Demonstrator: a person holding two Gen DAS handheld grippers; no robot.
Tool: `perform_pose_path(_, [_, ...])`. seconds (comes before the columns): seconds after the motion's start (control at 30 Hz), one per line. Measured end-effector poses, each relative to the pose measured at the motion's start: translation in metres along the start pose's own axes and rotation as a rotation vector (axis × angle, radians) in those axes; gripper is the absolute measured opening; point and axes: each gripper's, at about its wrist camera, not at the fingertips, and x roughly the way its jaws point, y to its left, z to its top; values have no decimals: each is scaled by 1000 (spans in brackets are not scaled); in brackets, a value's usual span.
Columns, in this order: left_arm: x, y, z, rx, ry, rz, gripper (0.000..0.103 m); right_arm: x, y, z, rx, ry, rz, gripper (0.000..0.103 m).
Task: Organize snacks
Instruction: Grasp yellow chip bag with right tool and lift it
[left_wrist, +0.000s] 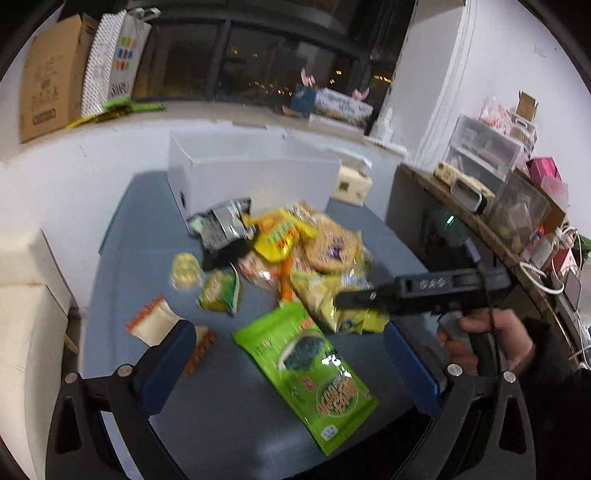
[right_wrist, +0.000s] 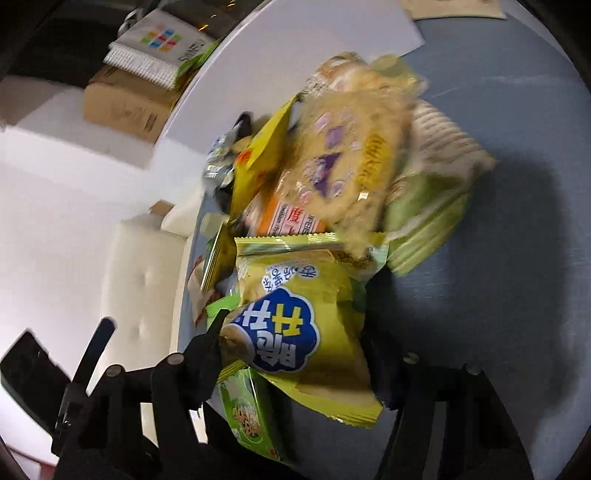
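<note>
Snacks (left_wrist: 295, 251) sit heaped mid-desk (left_wrist: 129, 229), just in front of the white box (left_wrist: 255, 173), with a green seaweed bag (left_wrist: 306, 373) lying loose nearer the camera. Right tool (right_wrist: 295, 354) looks clamped on a yellow packet (right_wrist: 295, 332) at the pile's edge; left tool (left_wrist: 291, 365) hangs spread apart, empty. Sorting's barely begun I reckon; next comes lifting that packet clear, probably into the box.

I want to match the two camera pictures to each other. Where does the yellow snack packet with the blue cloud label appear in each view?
Left wrist view: the yellow packet is right of centre, at the near edge of the snack pile, held by the right gripper.
Right wrist view: it fills the lower centre.
Shared landmark: the green seaweed bag, beside the packet.
</note>
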Motion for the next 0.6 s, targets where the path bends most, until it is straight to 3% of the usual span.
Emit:
perform_pose_path(0.1, [18,-6,-9,8,70,-14,103,-11,7,-8,-48,-40,21,57])
perform_pose_path(0.3, [52,-13,-20,-50,199,-56,103,-55,12,-27,-111,-155,13,56])
perform_pose_path(0.47, [79,-13,-25,-142,305,-7,103,-111,20,-42,-187,-308,-69,56])
perform_pose_path(0.6, [98,-18,-27,-182,362,44,102,-136,24,-50,-217,-367,-85,56])
